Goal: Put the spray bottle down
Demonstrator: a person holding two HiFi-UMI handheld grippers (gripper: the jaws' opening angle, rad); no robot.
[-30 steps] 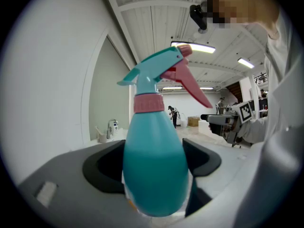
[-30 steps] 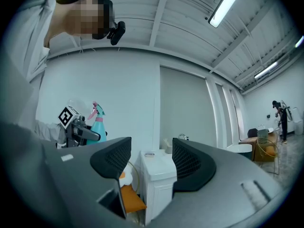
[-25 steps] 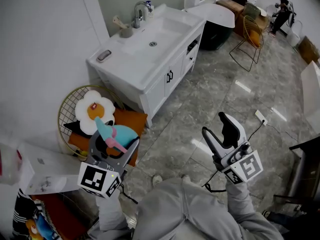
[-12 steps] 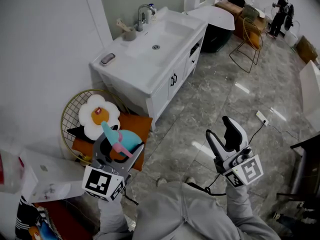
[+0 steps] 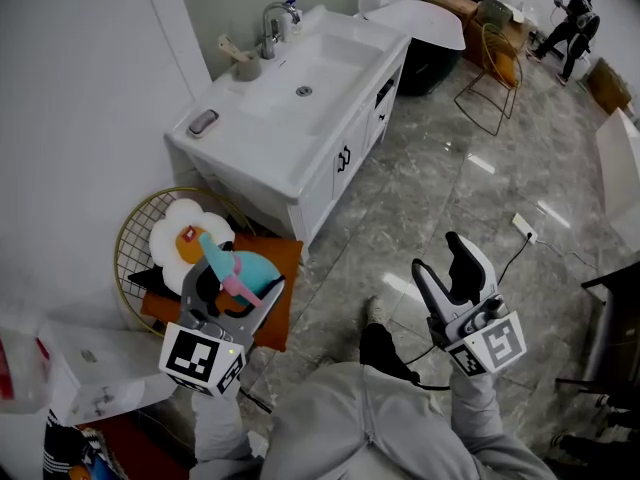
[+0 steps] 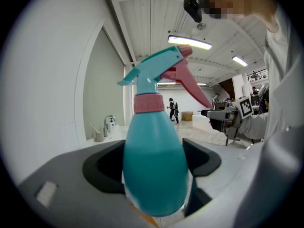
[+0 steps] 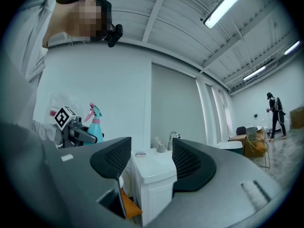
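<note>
The left hand-held gripper (image 6: 154, 158) is clamped on the smooth, rounded belly of a teal plastic spray bottle (image 6: 152, 141) with a pink collar and pink trigger, and holds it off any surface. In the head view the bottle shows in front of a round wire basket (image 5: 128, 230) beside the glossy white sink counter (image 5: 250, 133). The right hand-held gripper (image 7: 151, 158) stands wide apart and empty, its dark pads (image 7: 116, 163) grid-textured, above the grey marbled floor (image 5: 420, 188).
</note>
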